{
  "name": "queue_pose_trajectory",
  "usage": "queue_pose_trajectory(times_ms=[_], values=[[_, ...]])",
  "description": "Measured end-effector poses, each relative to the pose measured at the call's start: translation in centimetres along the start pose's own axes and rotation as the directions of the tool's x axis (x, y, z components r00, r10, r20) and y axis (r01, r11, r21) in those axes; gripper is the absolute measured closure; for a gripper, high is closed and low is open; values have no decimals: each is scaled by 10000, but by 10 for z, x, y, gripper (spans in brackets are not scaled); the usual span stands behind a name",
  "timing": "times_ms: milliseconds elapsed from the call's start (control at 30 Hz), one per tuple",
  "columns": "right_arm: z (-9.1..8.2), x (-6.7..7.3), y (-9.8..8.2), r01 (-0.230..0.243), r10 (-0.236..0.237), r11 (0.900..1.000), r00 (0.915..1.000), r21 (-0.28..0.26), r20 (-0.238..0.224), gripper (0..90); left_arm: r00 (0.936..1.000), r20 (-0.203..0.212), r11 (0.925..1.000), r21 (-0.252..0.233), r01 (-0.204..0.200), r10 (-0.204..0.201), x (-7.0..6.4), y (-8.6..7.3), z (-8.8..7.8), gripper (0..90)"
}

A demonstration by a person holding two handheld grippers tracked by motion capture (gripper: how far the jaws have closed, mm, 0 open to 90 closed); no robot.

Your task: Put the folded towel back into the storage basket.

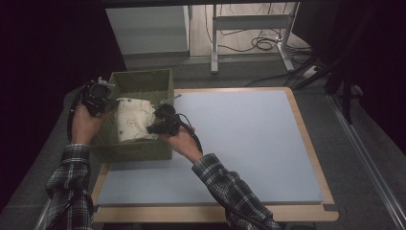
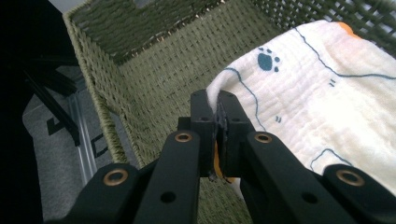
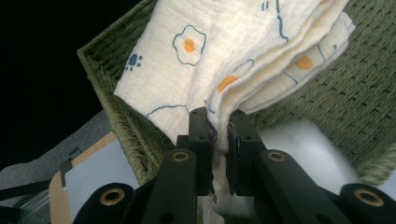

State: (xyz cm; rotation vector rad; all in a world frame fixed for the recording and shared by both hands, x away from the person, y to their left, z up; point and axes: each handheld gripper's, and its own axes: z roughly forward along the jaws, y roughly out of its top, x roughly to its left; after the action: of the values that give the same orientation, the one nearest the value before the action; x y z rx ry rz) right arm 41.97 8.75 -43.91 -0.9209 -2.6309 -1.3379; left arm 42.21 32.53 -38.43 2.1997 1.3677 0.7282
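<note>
A folded cream cloth [image 1: 131, 120] printed with fried eggs and paw marks hangs inside a green woven basket [image 1: 143, 82] at the table's left. My left gripper [image 1: 106, 101] is at the basket's left wall, shut on one edge of the cloth [image 2: 308, 112]; the jaws pinch the fabric [image 2: 217, 122]. My right gripper [image 1: 155, 125] comes in over the basket's right wall and is shut on the cloth's folded layers [image 3: 219, 51], which bunch between the jaws [image 3: 219, 135]. The cloth's lower part is hidden by the basket's front wall.
The basket stands at the left edge of a wide blue-grey mat [image 1: 239, 143] on a wooden table top [image 1: 306, 139]. Behind the table are a grey cabinet [image 1: 148, 28], metal legs [image 1: 215, 43] and floor cables [image 1: 263, 44]. A white patch [image 3: 303, 144] lies in the basket's bottom.
</note>
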Motion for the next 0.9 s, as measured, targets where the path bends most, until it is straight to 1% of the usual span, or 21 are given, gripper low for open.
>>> queue_pose_trajectory(times_ms=[100,300,367,433,500,533,567,600,667,800,900], values=[[4,-1,-2,-162,158,9997,9997,178,184,816,10000,29,10000,45,-74,74,-4,0,10,867],[7,-5,-7,-529,502,9975,9970,459,584,811,9992,161,9991,211,-363,360,-15,6,30,866],[9,-6,-8,-578,540,9967,9963,561,668,808,9986,159,9982,327,-501,496,-18,7,36,865],[10,-6,-9,-624,586,9965,9960,556,670,805,9983,138,9974,427,-580,575,-20,7,42,865],[11,-5,-8,-643,604,9962,9960,584,659,781,9985,236,9975,509,-500,488,-21,6,47,858],[11,-5,-8,-573,539,9966,9969,595,577,731,9987,244,9974,551,-461,448,-22,5,50,839],[10,-4,-7,-531,498,9967,9974,619,527,685,9989,252,9979,495,-410,398,-23,5,52,784],[9,-4,-6,-446,416,9974,9977,562,532,666,9989,283,9983,439,-376,364,-23,4,53,727],[4,-4,-3,-393,368,9984,9975,413,596,646,9992,344,9992,321,-222,211,-24,4,54,670],[-7,-7,-1,-366,348,9990,9970,252,692,617,9985,540,9999,153,35,-44,-23,3,50,611],[-14,-10,-1,-227,218,9997,9971,119,722,588,9969,762,9998,18,216,-216,-24,4,48,561]])
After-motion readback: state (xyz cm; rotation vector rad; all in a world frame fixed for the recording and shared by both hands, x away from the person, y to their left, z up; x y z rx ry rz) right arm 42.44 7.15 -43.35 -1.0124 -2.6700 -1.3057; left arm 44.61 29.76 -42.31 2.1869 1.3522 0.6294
